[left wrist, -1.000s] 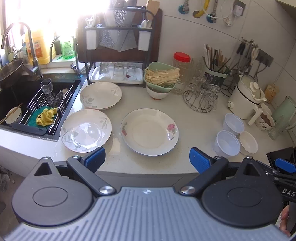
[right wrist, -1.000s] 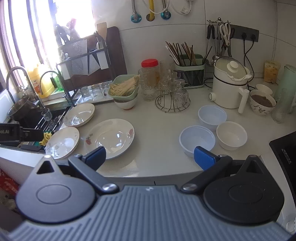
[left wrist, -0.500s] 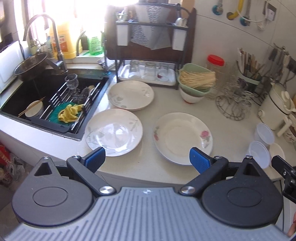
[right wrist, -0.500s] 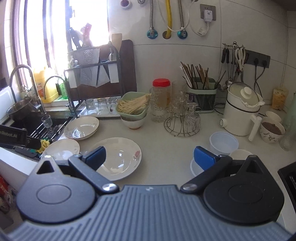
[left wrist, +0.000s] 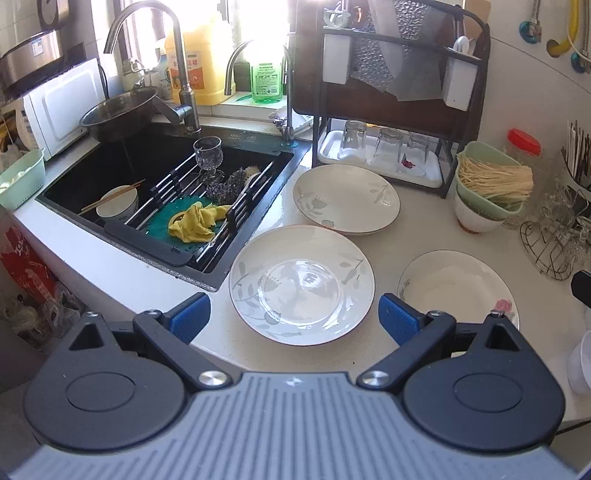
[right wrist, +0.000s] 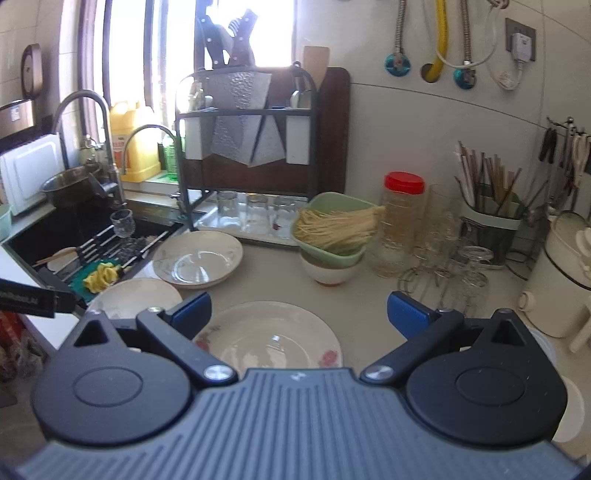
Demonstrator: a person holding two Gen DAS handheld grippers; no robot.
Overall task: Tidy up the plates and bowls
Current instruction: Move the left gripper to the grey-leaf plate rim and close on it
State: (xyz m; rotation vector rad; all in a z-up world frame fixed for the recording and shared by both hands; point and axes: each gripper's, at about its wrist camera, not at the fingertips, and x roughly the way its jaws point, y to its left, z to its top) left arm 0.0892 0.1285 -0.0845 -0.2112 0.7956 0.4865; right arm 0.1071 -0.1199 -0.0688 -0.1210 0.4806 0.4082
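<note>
Nothing looks sorted yet: three plates lie singly on the tabletop point(left wrist: 391, 236), the near plate point(left wrist: 301, 284) at 12 o'clock before the left gripper point(left wrist: 293, 317), the rose plate point(right wrist: 269, 338) before the right gripper point(right wrist: 299, 310). Both grippers are spread, empty; stacking remains.

Printed labels are seen on the yellow jug point(left wrist: 192, 62) and green bottle point(left wrist: 266, 75), but nothing can be read.

light: strong daylight from window point(left wrist: 236, 33), upper centre, blown out | glare: on leaf-pattern plate point(left wrist: 301, 284) | distortion: fisheye bending at edges of both views | focus: sharp centre, soft edges
</note>
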